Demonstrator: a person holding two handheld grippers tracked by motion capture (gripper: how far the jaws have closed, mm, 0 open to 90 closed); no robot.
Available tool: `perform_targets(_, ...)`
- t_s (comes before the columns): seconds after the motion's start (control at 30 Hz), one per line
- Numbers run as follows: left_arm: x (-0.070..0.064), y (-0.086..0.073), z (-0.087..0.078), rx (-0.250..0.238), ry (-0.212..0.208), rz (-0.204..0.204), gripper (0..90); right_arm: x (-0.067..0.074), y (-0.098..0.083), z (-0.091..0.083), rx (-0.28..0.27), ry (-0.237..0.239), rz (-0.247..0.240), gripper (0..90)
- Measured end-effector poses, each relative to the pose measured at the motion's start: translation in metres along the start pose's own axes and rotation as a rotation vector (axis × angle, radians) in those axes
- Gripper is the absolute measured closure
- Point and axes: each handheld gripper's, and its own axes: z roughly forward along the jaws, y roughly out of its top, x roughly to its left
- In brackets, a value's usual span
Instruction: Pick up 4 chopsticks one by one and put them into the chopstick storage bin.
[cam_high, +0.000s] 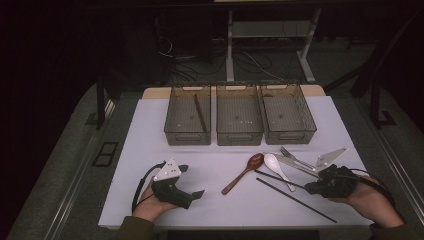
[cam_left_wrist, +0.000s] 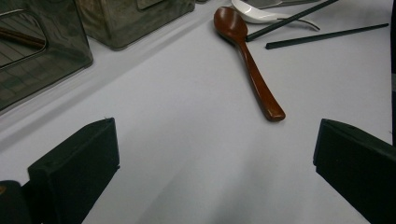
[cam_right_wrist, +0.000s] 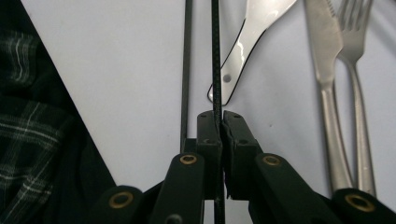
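Chopstick (cam_right_wrist: 215, 56) clamped in right gripper (cam_right_wrist: 219, 122), right of table centre.

Long axis of the clamped black chopstick runs from the jaws at near right toward far left, its free tip ending by the brown wooden spoon (cam_high: 243, 172). A second chopstick (cam_high: 296, 200) lies alongside on the white table (cam_high: 150, 130), angled toward the near right edge. The right hand (cam_high: 367, 197) holds its gripper low, jaws pressed together on the stick and pointing left. The left gripper (cam_high: 192, 181) sits in the left hand at near left, jaws spread wide with nothing between them, pointing right toward the spoon. A white spoon (cam_high: 276, 166), knife (cam_right_wrist: 322, 56) and fork (cam_right_wrist: 355, 42) lie just beyond.
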Motion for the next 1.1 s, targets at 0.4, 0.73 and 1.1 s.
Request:
perform_targets(0.4, 0.000, 0.000, 0.000, -0.002, 0.001, 0.000, 0.0, -0.001, -0.002, -0.021, -0.112, 0.017, 0.018, 85.8)
perform_targets(0.73, 0.000, 0.000, 0.001, 0.002, 0.000, 0.003, 0.0, -0.004, 0.000, -0.037, -0.216, 0.048, 0.012, 85.8)
perform_targets(1.1, 0.001, 0.000, 0.001, 0.000, 0.003, 0.001, 0.0, -0.017, 0.014, -0.028, -0.332, 0.071, 0.021, 85.7)
